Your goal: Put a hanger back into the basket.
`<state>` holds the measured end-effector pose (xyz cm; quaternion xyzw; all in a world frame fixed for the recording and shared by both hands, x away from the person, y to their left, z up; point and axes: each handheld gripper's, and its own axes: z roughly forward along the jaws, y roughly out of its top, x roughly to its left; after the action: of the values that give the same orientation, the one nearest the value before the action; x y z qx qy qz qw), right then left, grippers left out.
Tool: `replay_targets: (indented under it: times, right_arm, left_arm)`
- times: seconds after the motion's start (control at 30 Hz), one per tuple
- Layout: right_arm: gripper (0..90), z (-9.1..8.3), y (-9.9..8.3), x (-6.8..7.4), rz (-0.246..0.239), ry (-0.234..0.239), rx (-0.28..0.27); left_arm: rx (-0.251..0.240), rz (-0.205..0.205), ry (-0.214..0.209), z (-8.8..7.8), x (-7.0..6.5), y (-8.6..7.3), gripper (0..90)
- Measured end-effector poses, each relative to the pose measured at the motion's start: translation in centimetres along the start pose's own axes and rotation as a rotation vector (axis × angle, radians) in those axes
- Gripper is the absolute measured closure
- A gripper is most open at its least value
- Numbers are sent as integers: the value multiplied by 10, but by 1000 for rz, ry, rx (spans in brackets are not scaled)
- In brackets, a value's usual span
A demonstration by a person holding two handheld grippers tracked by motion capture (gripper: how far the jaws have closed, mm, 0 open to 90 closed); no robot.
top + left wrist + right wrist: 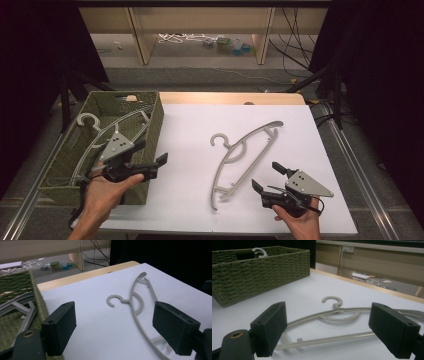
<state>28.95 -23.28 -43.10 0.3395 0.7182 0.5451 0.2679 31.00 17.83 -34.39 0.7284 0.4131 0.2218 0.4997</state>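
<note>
A grey plastic hanger (231, 148) lies flat on the white table cover, its hook toward the basket. It also shows past the jaws in the left gripper view (132, 312) and in the right gripper view (332, 300). A green woven basket (156, 127) at the left holds more grey hangers (107, 132), one hook poking over the rim (259, 251). My left gripper (156, 166) is at the basket's near right corner, open and empty, pointing toward the lying hanger. My right gripper (268, 176) stands open and empty just right of the hanger's near end.
The white cover (190, 125) spreads over a wooden table whose bare back edge (225, 97) shows behind it. Beyond the table are shelf legs, cables and small clutter on the floor. Metal rails run along both table sides.
</note>
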Motion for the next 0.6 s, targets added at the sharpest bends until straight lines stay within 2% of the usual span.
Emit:
replay_targets:
  times: [0.2, 0.3, 0.33, 0.4, 0.47, 0.53, 0.57, 0.6]
  right_arm:
    - [159, 0, 0, 0, 3, 4, -9]
    - [160, 0, 0, 0, 3, 2, -2]
    - [160, -1, 0, 0, 1, 0, -2]
    - [160, -1, 0, 0, 3, -6, 0]
    - [160, -2, 0, 0, 4, -8, -3]
    - [159, -1, -1, 0, 4, -2, -17]
    - [160, -1, 0, 0, 4, -1, -16]
    - [160, -1, -1, 0, 2, 0, -16]
  left_arm:
    - [15, 6, -40, 12, -20, -10, 200]
    - [42, 15, -79, 20, -30, -17, 210]
    - [47, -3, -87, 23, -33, -19, 213]
    - [65, 2, -109, 27, -36, -21, 216]
    - [75, -15, -132, 32, -41, -23, 222]
    - [85, -12, -154, 36, -46, -26, 230]
    - [97, 0, -144, 38, -51, -26, 233]
    - [96, 30, -133, 38, -56, -25, 228]
